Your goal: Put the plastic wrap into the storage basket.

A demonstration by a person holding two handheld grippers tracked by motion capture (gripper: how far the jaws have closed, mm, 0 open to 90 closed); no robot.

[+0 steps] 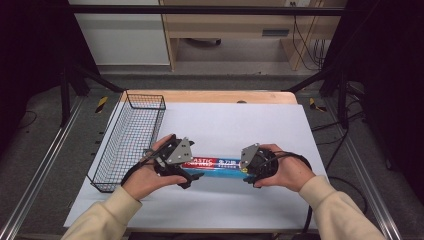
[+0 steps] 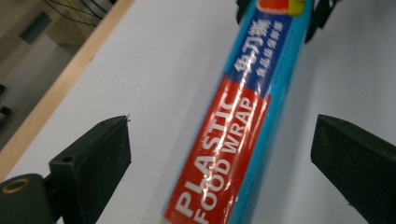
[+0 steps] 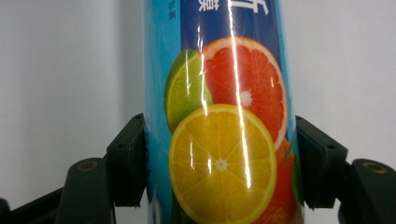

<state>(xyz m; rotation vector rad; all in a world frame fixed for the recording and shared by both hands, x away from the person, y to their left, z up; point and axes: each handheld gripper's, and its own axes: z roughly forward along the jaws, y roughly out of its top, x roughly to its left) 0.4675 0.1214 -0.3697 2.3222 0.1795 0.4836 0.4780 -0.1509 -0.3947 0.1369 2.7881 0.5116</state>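
A long blue box of plastic food wrap (image 1: 215, 166), shiny with a red label and fruit pictures, lies on the white table (image 1: 240, 125). It runs from side to side in front of the person, with one gripper at each end.

The right gripper (image 3: 219, 163) has its two black jaws pressed on both sides of the box, at the end with the orange slices. It holds the box tight.

The left gripper (image 2: 219, 154) is wide open. The box passes between its jaws, but neither jaw touches it (there is white table showing on both sides).

A black wire basket (image 1: 131, 140) sits on the left side of the table, close to the left gripper. The box's long side points toward it, so I think the box may go there next.
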